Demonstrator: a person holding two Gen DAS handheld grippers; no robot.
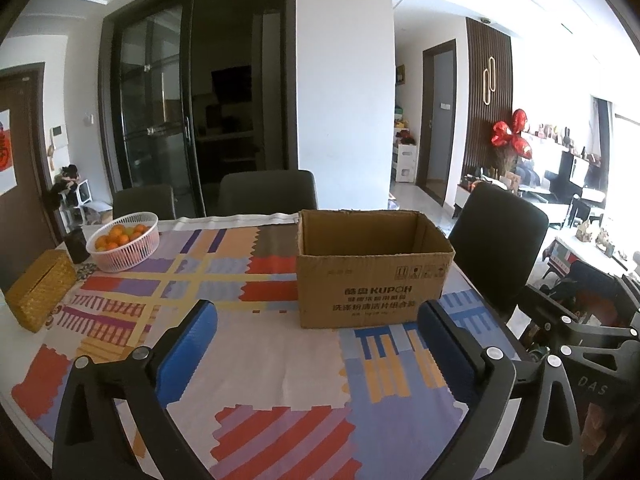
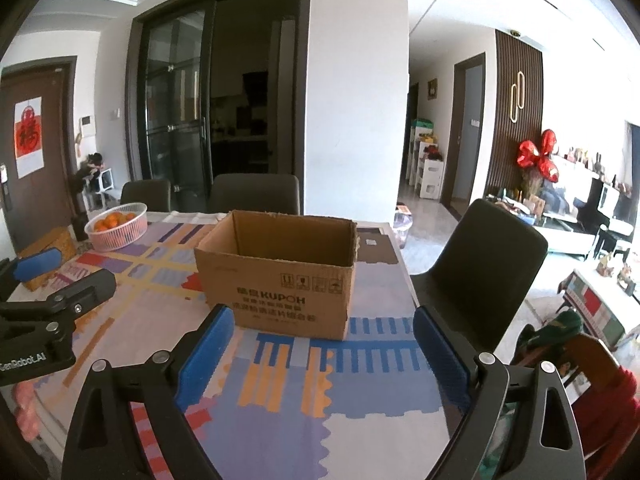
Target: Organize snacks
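Table (image 1: 280, 360) under a patterned cloth carries an open cardboard box (image 1: 372, 280) near its right edge; its floor is hidden, so contents cannot be told. Basket of oranges (image 1: 123, 246) sits far left. No snack packets in view. Left gripper (image 1: 316, 344) and right gripper (image 2: 320, 344) hover, jaws wide, empty. Judgement: the scene fits snacks all boxed or none fetched.

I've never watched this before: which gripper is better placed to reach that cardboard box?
Probably the right gripper: the cardboard box sits straight ahead between its open fingers. From the left gripper, also open and empty, the box lies off to the right.
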